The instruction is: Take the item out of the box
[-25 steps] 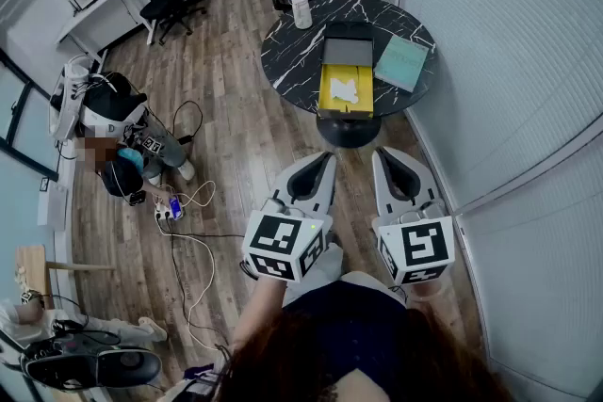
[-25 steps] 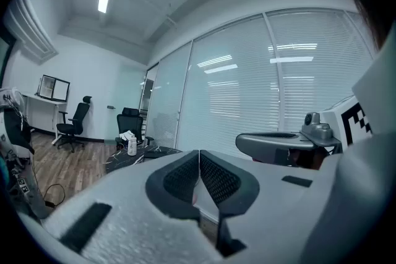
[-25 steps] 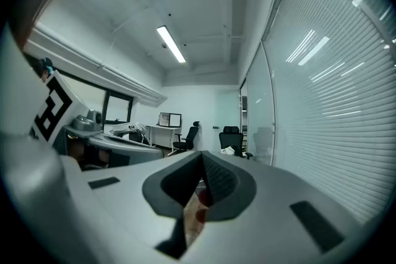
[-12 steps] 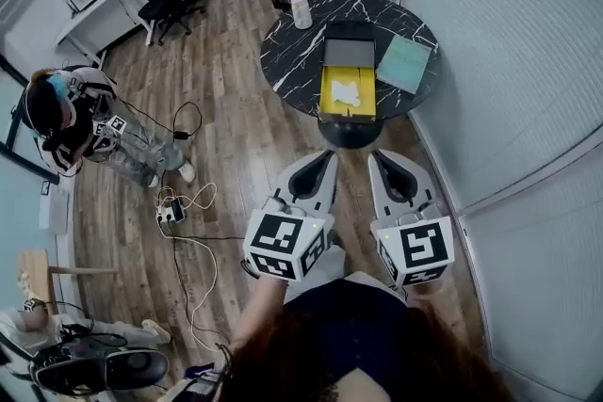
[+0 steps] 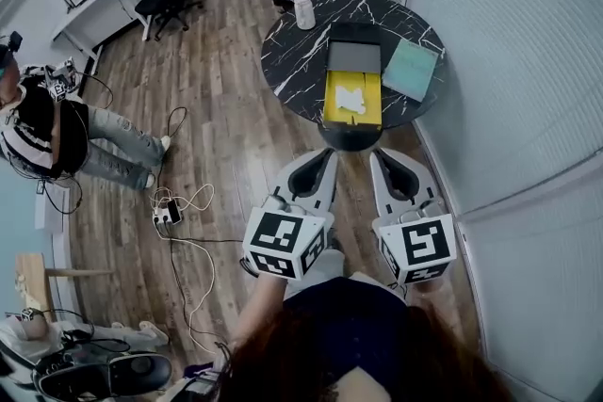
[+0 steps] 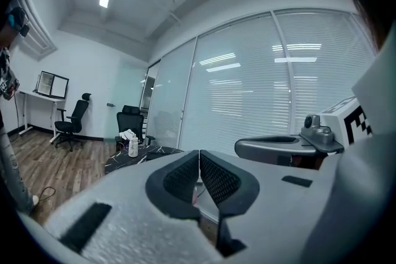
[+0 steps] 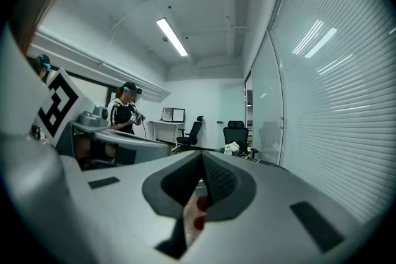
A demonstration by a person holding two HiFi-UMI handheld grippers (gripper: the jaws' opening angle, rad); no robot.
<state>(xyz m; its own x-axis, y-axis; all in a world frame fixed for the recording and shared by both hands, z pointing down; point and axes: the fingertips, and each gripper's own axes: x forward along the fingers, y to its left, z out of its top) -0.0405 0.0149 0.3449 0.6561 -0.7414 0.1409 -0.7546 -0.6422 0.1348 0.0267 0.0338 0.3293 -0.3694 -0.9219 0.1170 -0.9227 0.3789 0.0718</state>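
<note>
The white, soft-looking item (image 5: 350,99) is seen lying in the open yellow box (image 5: 332,113) on the round, dark marbled bench (image 5: 297,61). It lies straight ahead of both claws and well apart from them. The box's long axis is pointed away from the person. The left claw (image 5: 326,157) and right claw (image 5: 381,155) are closed on nothing. Neither is judged nearer.

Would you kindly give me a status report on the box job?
Both shut, empty: left claw, right claw. White item in open box on table ahead, untouched. Nothing blocking seen.
</note>
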